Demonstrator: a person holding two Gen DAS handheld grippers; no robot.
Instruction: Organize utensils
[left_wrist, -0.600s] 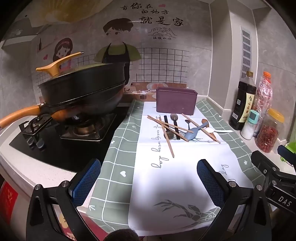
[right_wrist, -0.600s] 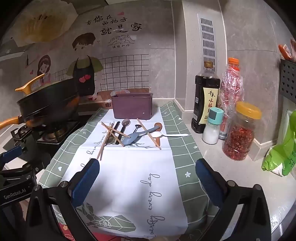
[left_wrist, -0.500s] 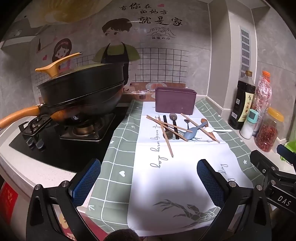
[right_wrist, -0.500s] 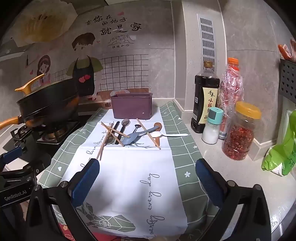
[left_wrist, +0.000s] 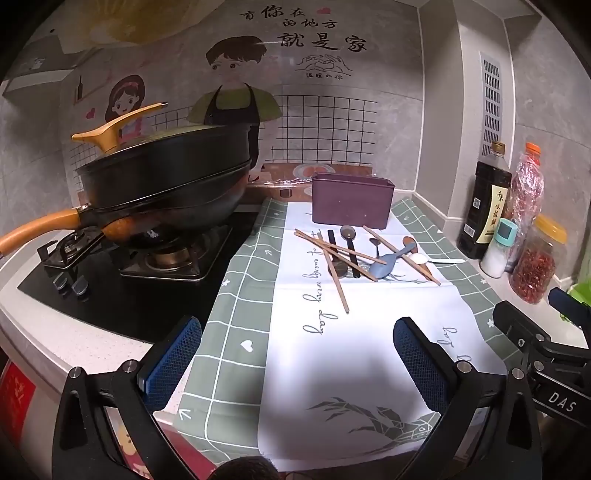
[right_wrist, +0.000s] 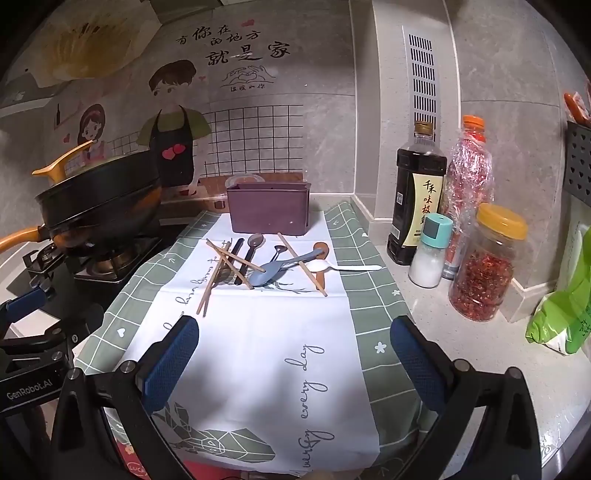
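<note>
Purple box (right_wrist: 267, 212) interior hidden; pan handle (left_wrist: 33, 230) cut off.

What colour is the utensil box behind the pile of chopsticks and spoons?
Dark purple. The box shows best in the right wrist view.

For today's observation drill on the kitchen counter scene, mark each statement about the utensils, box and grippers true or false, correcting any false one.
1. Both the left gripper and the right gripper hold nothing, jaws wide apart. True.
2. The chopsticks stand upright inside the purple box. False: they lie crossed on the cloth in front of the box.
3. The blue spoon lies among the utensils on the cloth. True.
4. The soy sauce bottle stands left of the wok. False: it stands at the right, beside the chilli flake jar.
</note>
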